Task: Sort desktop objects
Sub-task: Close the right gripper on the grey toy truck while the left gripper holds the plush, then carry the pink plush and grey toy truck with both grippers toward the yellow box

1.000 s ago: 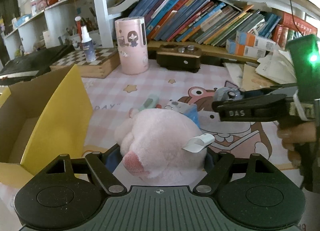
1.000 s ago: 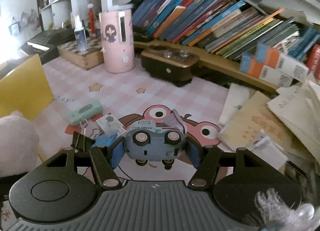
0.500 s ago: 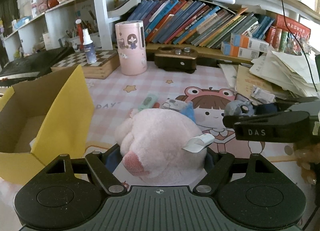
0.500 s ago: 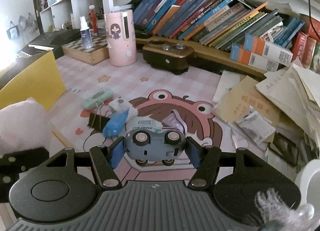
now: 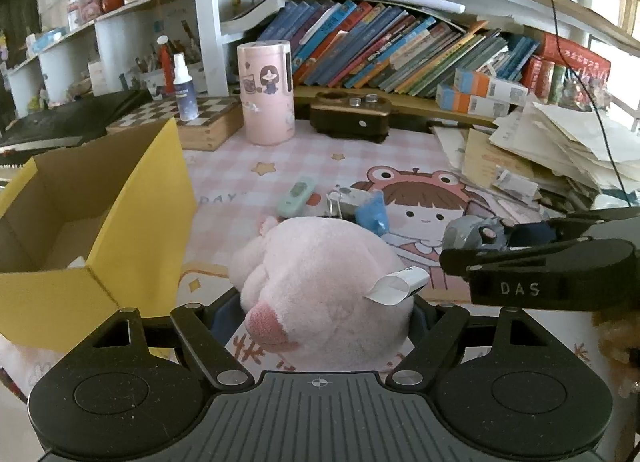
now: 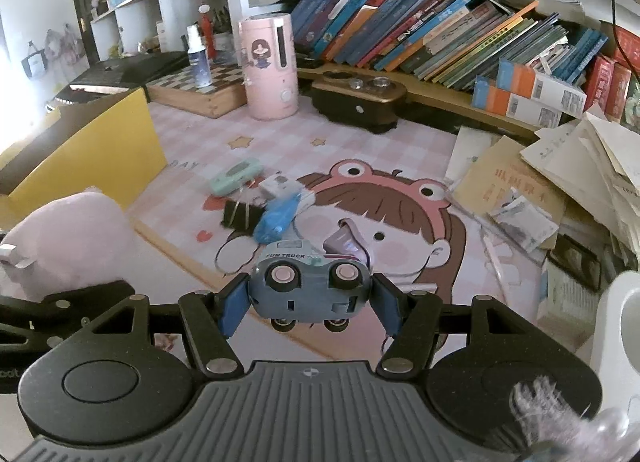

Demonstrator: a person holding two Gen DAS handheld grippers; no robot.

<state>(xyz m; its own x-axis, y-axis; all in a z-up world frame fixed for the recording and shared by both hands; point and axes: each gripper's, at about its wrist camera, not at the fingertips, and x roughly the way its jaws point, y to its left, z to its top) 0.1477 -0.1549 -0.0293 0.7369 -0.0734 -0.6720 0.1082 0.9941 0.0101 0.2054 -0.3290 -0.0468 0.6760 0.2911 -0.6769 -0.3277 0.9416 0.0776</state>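
Nearest to where I stand, both tools are loaded. The left gripper [image 5: 320, 310] is clenched around a pink plush toy [image 5: 324, 286], its white tag [image 5: 398, 286] curling off the right side; the toy bulges well past the fingers and hangs over the near edge of the desk mat [image 5: 400, 166]. Just beside it, the right gripper [image 6: 310, 304] is grasping a small grey-blue toy truck [image 6: 310, 286] side-on, blue pads pressed to both ends, wheels facing the camera.

To the left, at the mat's left edge, stands an open cardboard box [image 5: 132, 222] with a yellow outer face and one flap raised toward the toys. It looks like the natural place for both, though that is my reading of the task. To do this well, I'd carry the plush high over the raised flap before letting go, since its bulk could catch the flap and tip it inward. The truck should wait its turn, kept clear of the other tool.

Farther out, mid-mat, lie a mint-green case [image 6: 235, 175], a black binder clip [image 6: 238, 218], a blue packet [image 6: 278, 218] and a small white card [image 6: 280, 186], close together, unsorted. Beyond them, at the far edge, a pink cylinder [image 5: 266, 92] stands upright near a dark wooden holder [image 5: 352, 120], with loose papers [image 6: 560, 190] heaped at the right.
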